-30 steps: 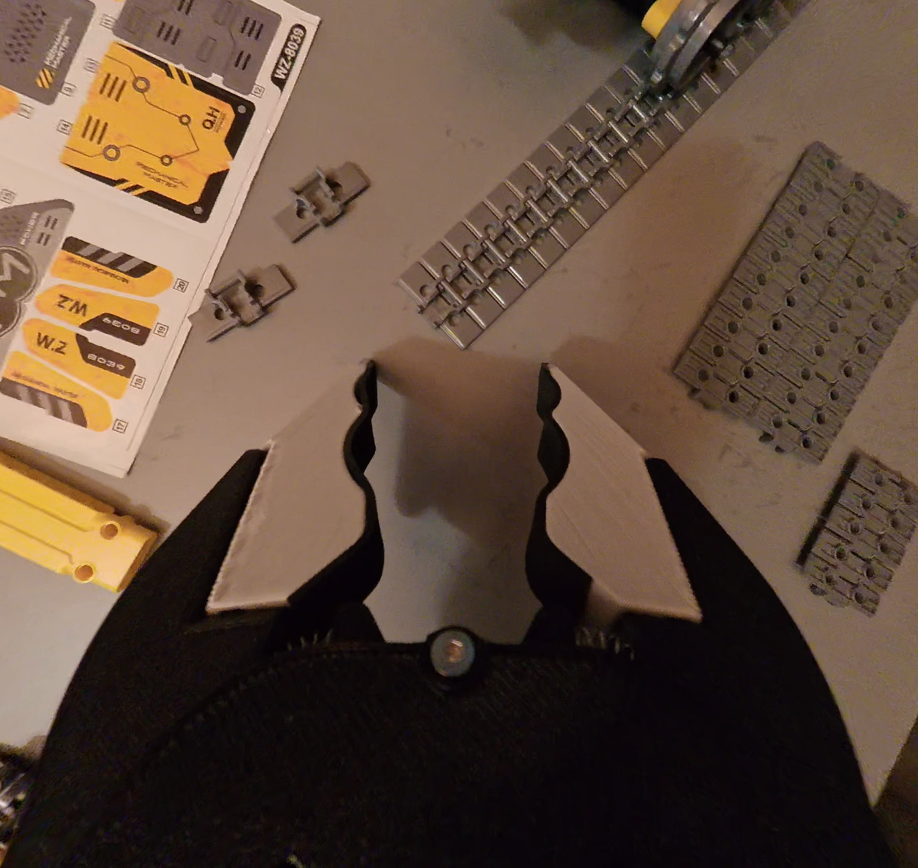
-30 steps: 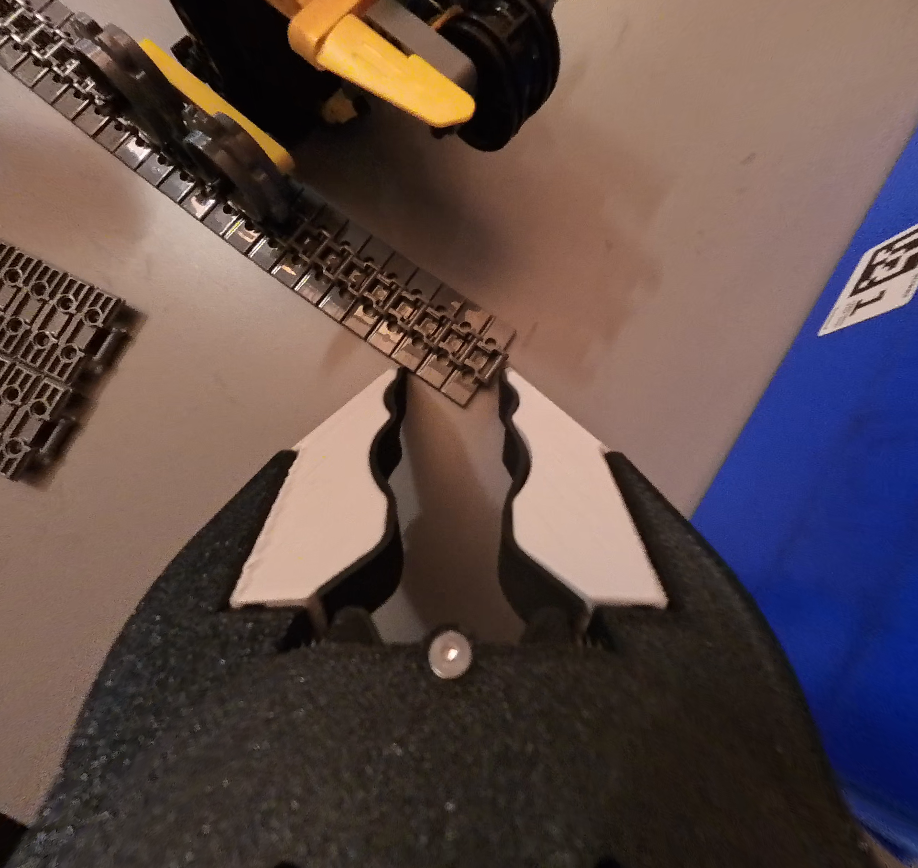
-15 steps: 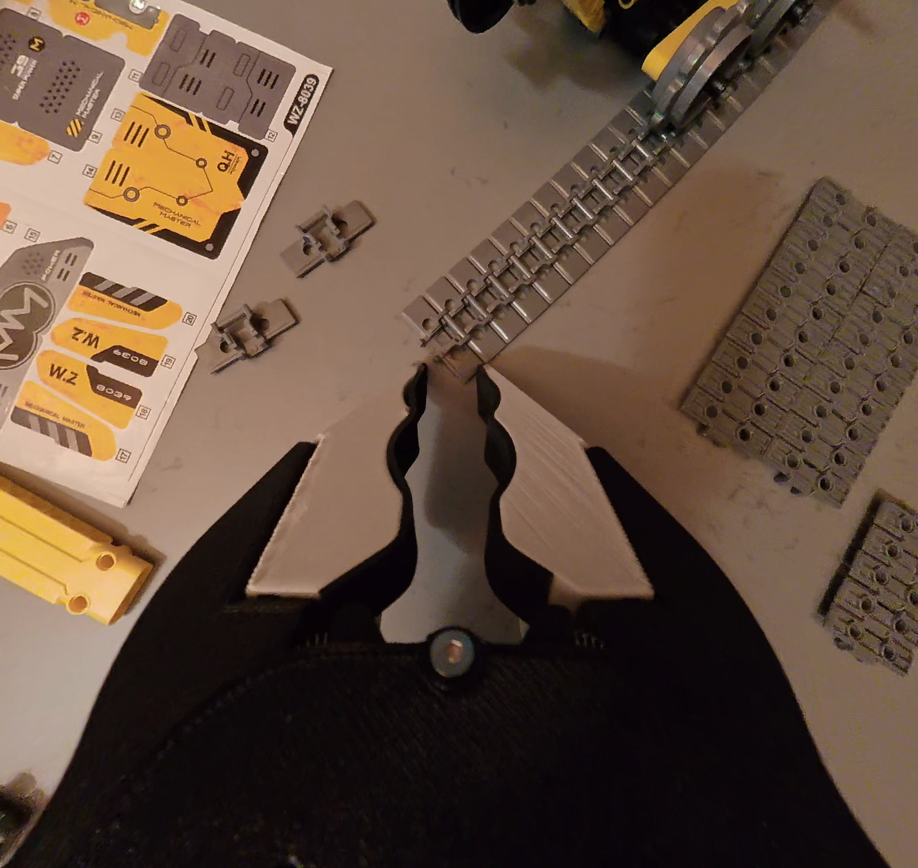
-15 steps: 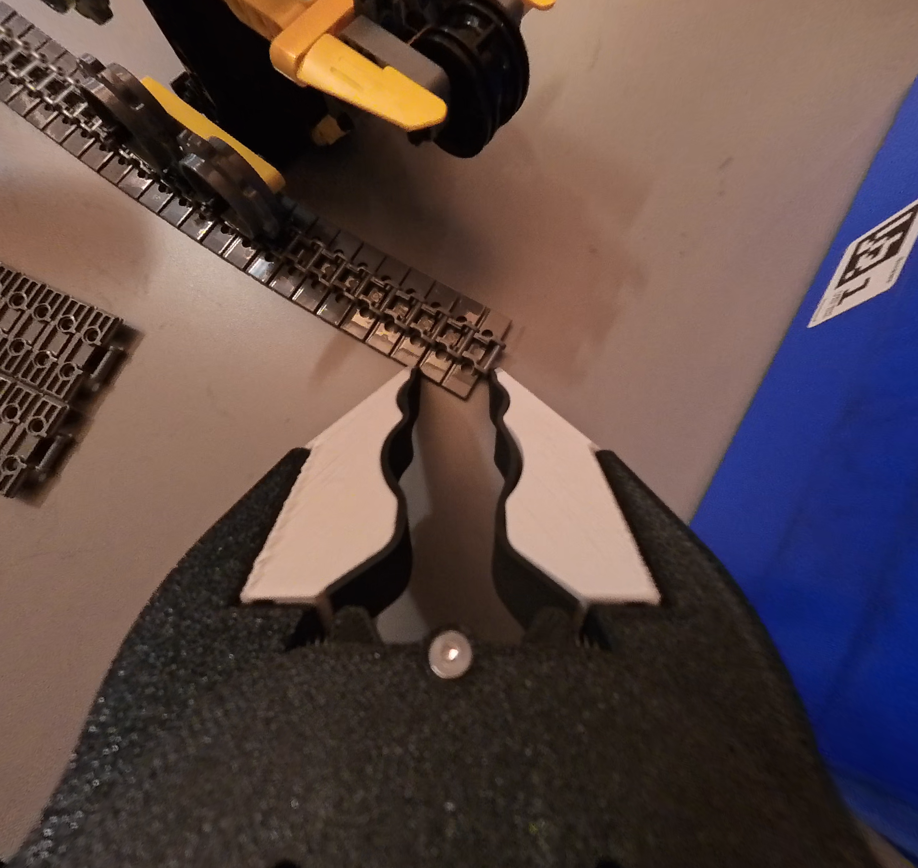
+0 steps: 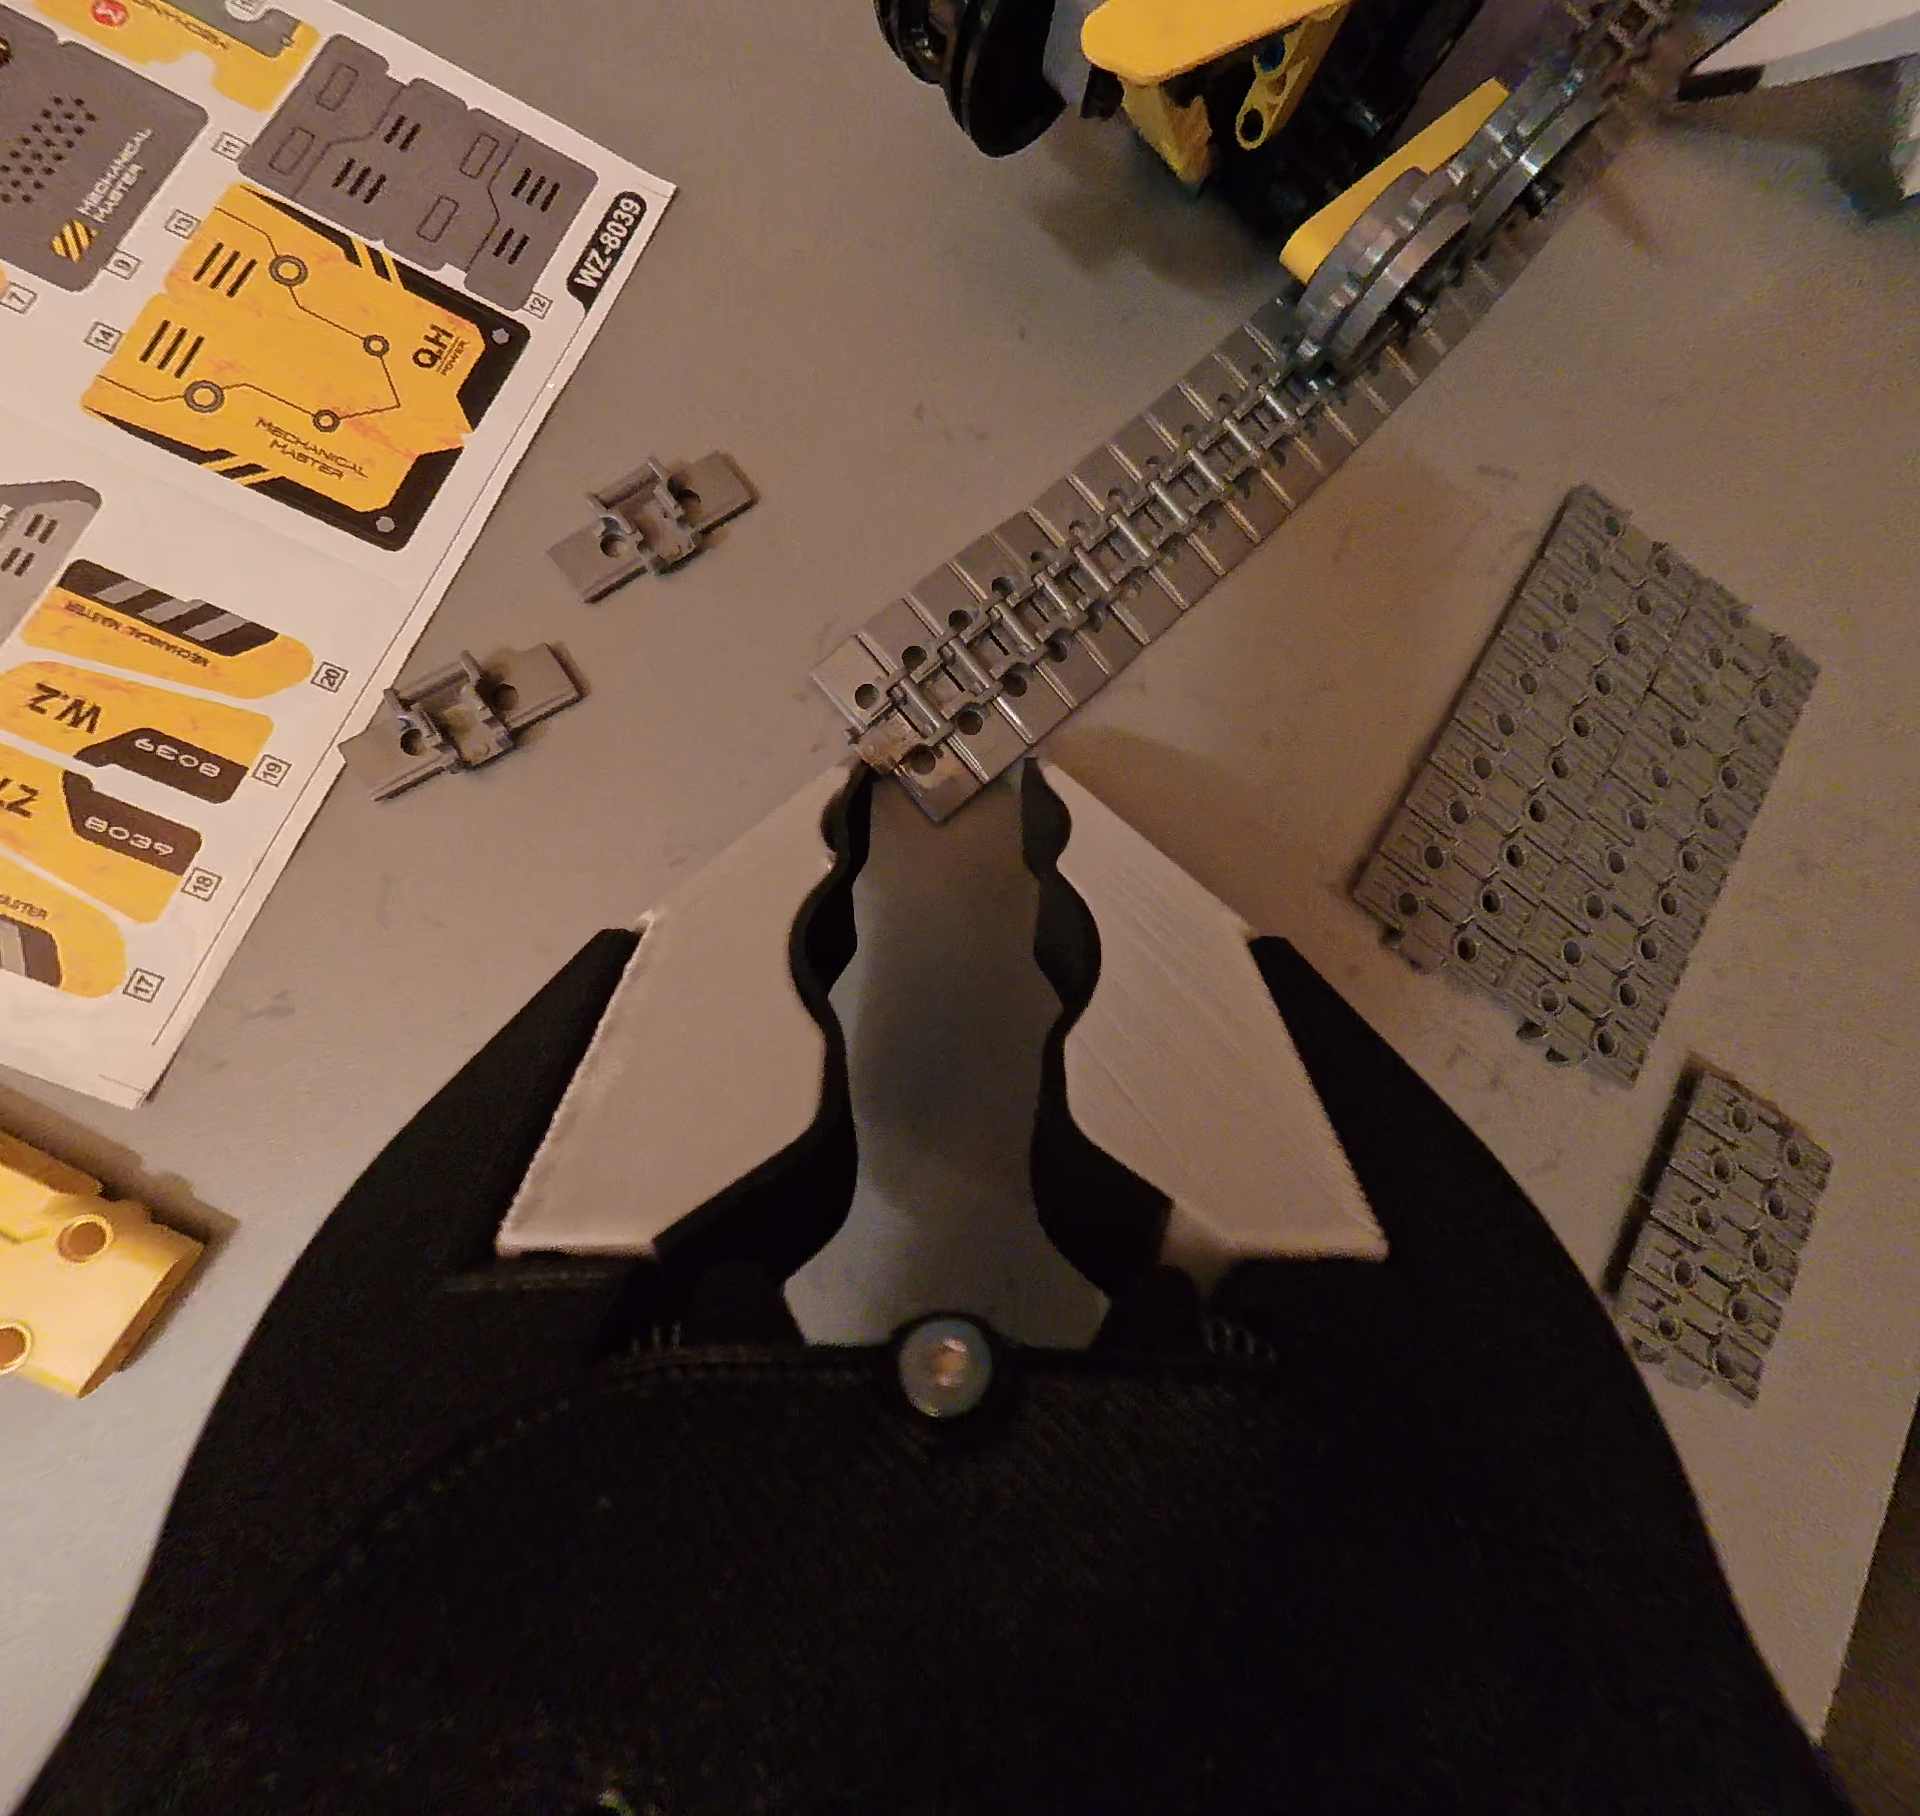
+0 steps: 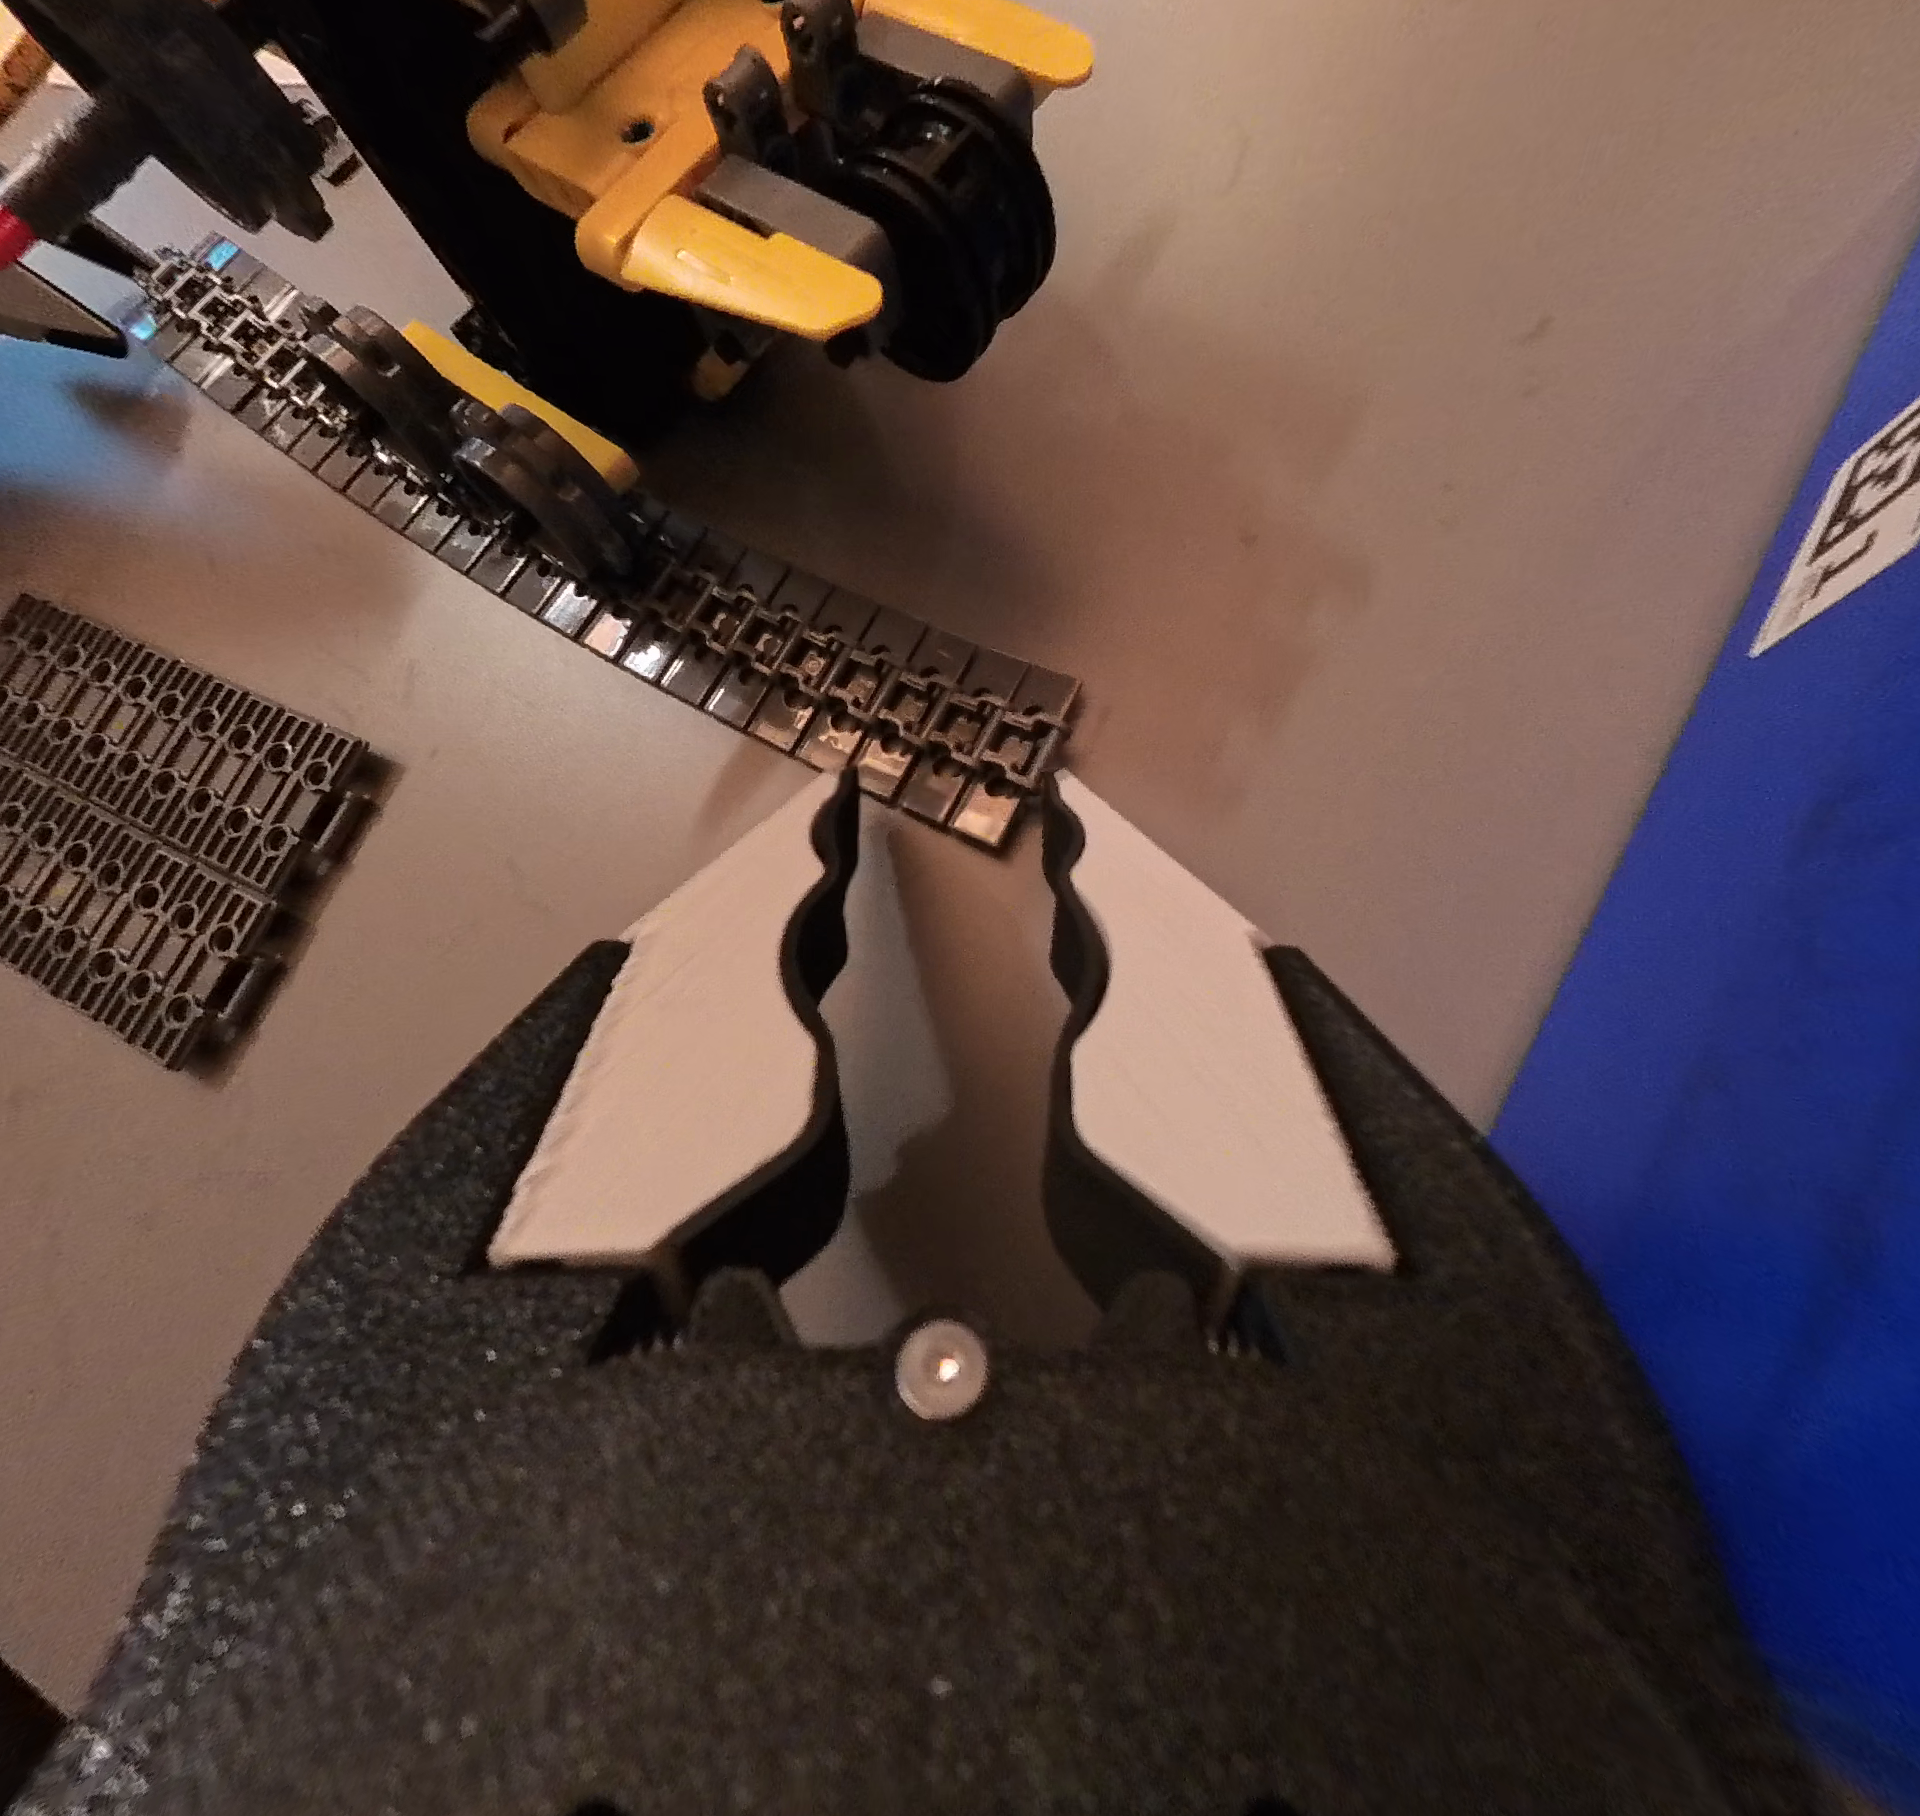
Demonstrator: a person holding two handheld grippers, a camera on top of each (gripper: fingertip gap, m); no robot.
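left gripper [image 5: 940, 779] had narrowed onto track strip [image 5: 1122, 540] end, gap remained | right gripper [image 6: 951, 790] part-open at opposite end, unchanged | both possibly gripping, unclear

A grey ribbed plastic track strip [image 5: 1122, 561] lies on the plain grey counter [image 5: 935, 260] beside a yellow-and-black brick-built vehicle [image 6: 727, 135] and a yellow, grey and black sticker sheet [image 5: 260, 395].
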